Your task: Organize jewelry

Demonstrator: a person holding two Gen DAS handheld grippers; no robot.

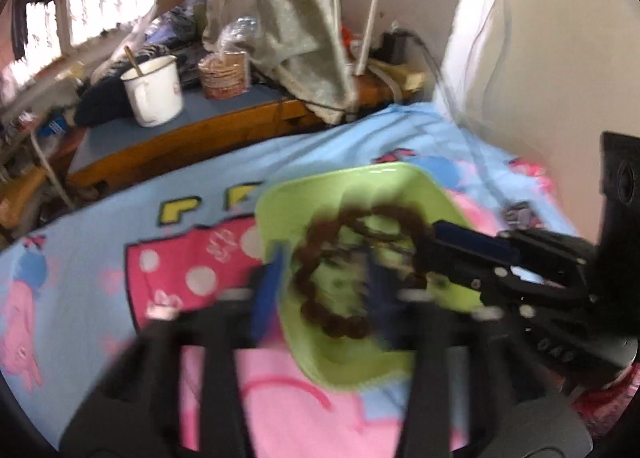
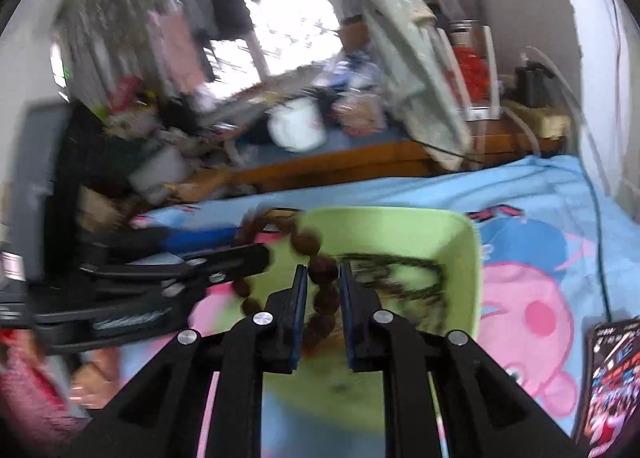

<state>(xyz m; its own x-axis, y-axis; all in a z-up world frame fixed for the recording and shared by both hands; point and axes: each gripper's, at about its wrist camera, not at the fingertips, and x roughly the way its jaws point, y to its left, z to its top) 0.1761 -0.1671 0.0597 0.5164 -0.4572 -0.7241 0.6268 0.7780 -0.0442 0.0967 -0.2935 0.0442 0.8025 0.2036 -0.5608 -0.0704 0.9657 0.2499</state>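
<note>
Looking along the left hand-held gripper [image 1: 320,278] in the left wrist view, its two blue-padded fingers stand spread in the lower middle of the frame, blurred, with nothing pinched between them; behind them a shallow lime-green plastic tray [image 1: 280,198] rests on a light blue and pink cartoon bedsheet [image 1: 120,238]. A loop of large dark brown wooden beads [image 1: 316,242] shows over the tray, with a thinner dark cord necklace [image 1: 376,232] beside it in the tray's upper part. From the right edge the right hand-held gripper [image 1: 436,234] reaches in, its tip at the beads. In the upper left, a white enamel mug [image 1: 154,92] with a spoon stands on a cluttered wooden desk [image 1: 180,138] beyond the bed. In the right wrist view, the right hand-held gripper [image 2: 323,270] sits at lower centre, its pads pinching one bead of the brown bead loop [image 2: 320,298], which hangs above the green tray [image 2: 468,258]; the thin dark necklace [image 2: 408,270] lies in the tray just right of the fingers. The left hand-held gripper [image 2: 248,246] enters from the left edge, close to the loop's upper part. A glossy printed card [image 2: 612,378] lies on the sheet at lower right.
</note>
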